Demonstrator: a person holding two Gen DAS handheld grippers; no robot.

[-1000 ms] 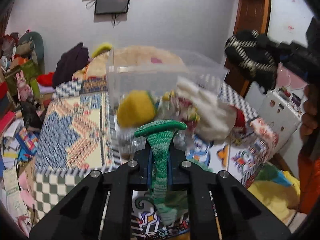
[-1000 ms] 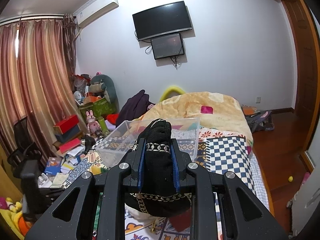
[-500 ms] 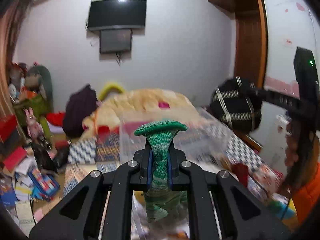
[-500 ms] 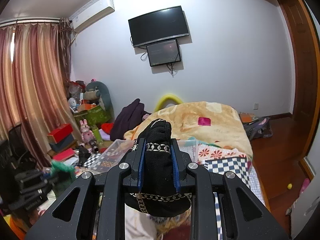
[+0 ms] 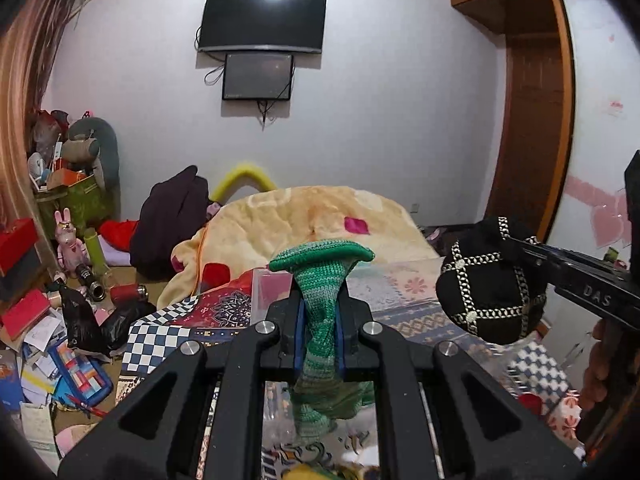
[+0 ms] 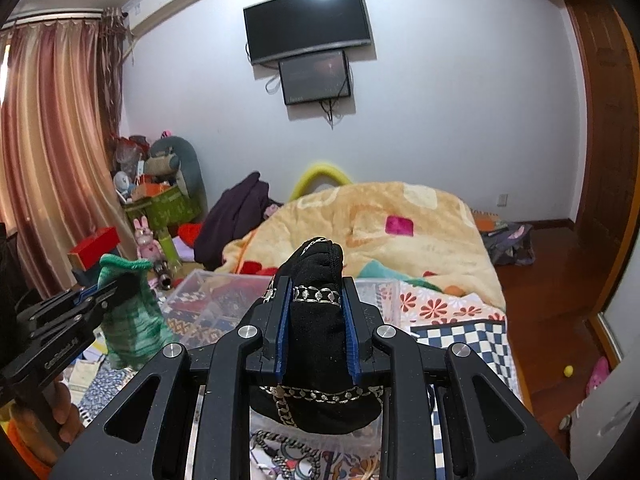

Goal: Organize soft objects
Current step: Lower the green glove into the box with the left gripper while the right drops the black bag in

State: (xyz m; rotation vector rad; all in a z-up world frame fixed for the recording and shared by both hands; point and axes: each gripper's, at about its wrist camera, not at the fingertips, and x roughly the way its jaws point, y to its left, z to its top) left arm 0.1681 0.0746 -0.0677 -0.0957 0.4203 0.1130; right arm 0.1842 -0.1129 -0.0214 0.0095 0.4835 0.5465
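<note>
Both wrist views look level across the bed [image 5: 320, 216] toward the wall television [image 6: 308, 24], each close behind its jaws.

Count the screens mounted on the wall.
2: a large black television high on the far wall, and a smaller dark monitor directly beneath it, overlapping its lower edge, with cables hanging below. Both appear off.

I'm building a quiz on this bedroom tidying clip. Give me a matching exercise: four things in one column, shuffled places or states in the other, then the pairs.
Things:
1. green knitted hat
2. black cap with silver chain trim
3. clear plastic bin
4. black curved television

Places or states:
A. mounted on the wall
B. clamped in the right gripper
C. resting on the patterned bed cover
D. clamped in the left gripper

Pairs: 1-D, 2-B, 3-C, 4-A
</note>
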